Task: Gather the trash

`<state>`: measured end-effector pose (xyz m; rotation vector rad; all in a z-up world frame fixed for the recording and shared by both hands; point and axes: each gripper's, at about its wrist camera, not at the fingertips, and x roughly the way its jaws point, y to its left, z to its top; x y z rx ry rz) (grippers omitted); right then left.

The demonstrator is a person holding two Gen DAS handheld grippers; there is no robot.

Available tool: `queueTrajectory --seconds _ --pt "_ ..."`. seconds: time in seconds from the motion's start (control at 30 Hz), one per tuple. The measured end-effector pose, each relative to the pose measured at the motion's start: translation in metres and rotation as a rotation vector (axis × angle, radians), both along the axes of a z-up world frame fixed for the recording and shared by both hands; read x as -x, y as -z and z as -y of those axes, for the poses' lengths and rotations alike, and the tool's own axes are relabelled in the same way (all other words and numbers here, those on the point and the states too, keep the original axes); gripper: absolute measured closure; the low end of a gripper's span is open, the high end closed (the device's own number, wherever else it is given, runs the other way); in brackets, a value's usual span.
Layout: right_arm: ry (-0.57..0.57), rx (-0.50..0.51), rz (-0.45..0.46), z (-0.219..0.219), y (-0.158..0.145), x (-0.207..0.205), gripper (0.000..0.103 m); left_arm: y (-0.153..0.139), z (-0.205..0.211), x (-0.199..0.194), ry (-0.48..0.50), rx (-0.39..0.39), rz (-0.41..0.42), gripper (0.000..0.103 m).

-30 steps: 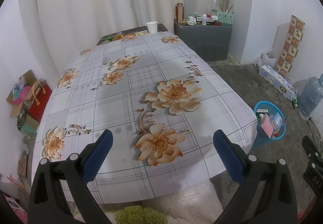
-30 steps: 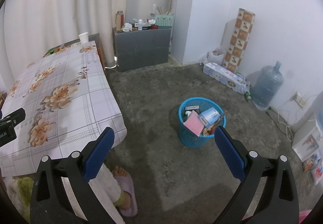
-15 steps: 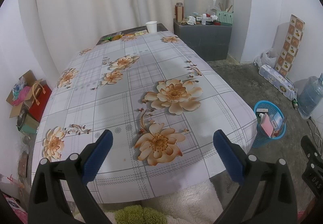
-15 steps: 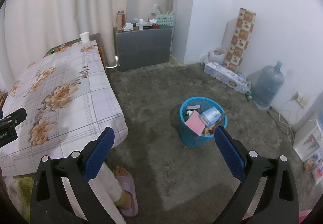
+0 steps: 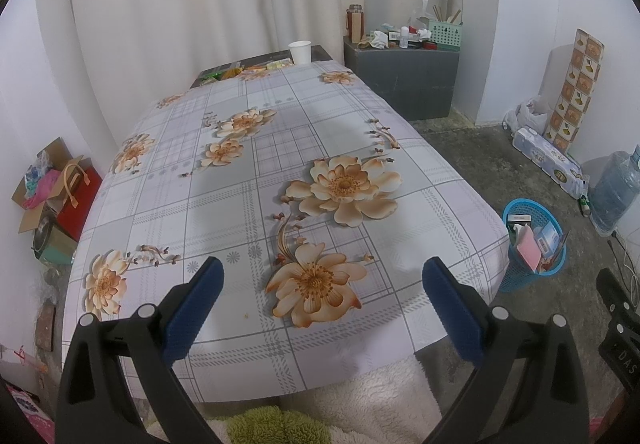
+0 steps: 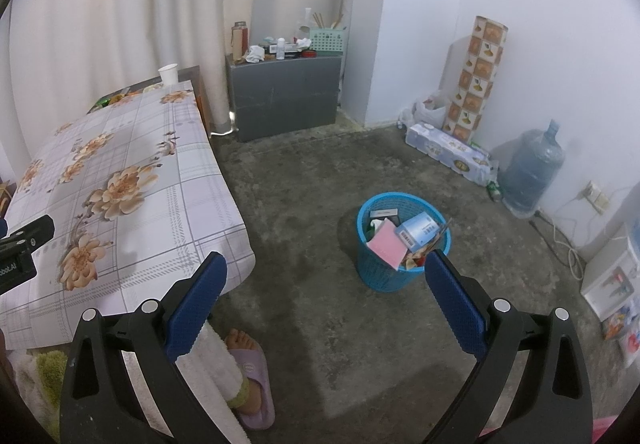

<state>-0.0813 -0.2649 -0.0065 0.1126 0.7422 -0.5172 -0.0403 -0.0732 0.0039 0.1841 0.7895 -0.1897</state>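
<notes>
Blue mesh wastebasket [image 6: 403,248] (trash-filled)

— The tablecloth [image 5: 248,180] looks like smooth plastic sheet, a little glossy, with printed flowers. And the floor [image 6: 320,180]?

— Rough grey concrete, matt, with stains. The basket [image 6: 384,276] is blue plastic mesh, and inside lie paper and cardboard pieces.

— The gripper fingers [image 6: 196,304] have blue pads with a dotted, rubbery texture; the frames are matt black plastic with shiny metal screws.

— The curtain [image 5: 200,4] is soft cloth. The cup [image 5: 300,52] seems to be paper.
</notes>
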Motion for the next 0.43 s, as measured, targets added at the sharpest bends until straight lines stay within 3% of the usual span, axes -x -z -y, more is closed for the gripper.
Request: queueTrajectory --seconds 0.43 --pt "0.001 -0.002 0.002 -0.0011 0.0002 -0.0005 0.008 0.0032 0.0002 0.0056 -0.001 0.004 -0.007 0.006"
